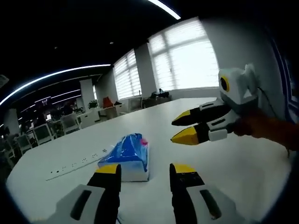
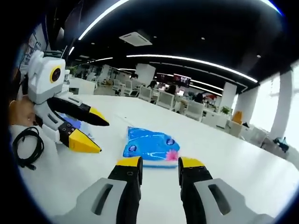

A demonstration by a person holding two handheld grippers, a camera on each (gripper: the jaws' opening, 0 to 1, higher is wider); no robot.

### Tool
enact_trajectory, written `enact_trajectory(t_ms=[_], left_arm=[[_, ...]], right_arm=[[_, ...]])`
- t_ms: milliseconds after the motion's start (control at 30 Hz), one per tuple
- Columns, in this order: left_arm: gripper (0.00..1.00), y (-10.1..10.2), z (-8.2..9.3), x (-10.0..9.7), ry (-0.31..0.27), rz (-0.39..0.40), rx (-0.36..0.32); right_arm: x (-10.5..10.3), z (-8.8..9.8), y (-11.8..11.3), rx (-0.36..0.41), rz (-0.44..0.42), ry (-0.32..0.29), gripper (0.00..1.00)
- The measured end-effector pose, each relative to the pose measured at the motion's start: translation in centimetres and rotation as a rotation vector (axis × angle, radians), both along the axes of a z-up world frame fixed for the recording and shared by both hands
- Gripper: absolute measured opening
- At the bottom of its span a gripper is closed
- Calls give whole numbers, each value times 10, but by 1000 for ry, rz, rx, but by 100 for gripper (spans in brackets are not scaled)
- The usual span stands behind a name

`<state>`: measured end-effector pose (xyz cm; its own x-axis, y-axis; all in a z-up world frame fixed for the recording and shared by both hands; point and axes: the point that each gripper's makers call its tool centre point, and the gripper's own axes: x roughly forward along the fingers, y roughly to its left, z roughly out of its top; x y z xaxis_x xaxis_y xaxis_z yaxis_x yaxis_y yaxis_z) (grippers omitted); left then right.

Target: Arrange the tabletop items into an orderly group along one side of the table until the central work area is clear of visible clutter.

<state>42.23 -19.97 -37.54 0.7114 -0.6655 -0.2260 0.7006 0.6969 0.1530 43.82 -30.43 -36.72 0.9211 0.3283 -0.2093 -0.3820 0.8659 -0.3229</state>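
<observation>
Blue plastic-wrapped tissue pack (image 2: 151,147) lying centre frame on white bench (image 2: 243,158), just beyond right gripper (image 2: 160,166), long axis crosswise. Left gripper (image 1: 144,170) offset rightward of pack (image 1: 127,156). Fingers apart on both, clamping nothing.

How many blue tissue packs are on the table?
1 for sure: the blue tissue pack lies on the white table, just ahead of the right gripper. Something blue peeks out behind the left gripper; it may be another pack, but it is mostly hidden.

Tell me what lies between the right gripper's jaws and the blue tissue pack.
Nothing: in the right gripper view, bare white table runs from the open right gripper to the tissue pack just ahead.
</observation>
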Motion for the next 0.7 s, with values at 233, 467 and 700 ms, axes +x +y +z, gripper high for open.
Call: enact_trajectory(t_ms=[233,467,700], left_arm=[[40,-5,-12,13,18,54,-13],[39,-7,-19,16,41,69,-51],[37,-7,-19,31,8,112,-41]], right_arm=[[23,-9,-11,11,-28,6,24],[37,-18,-22,43,-54,32,23],[51,-27,-26,52,-59,40,23]])
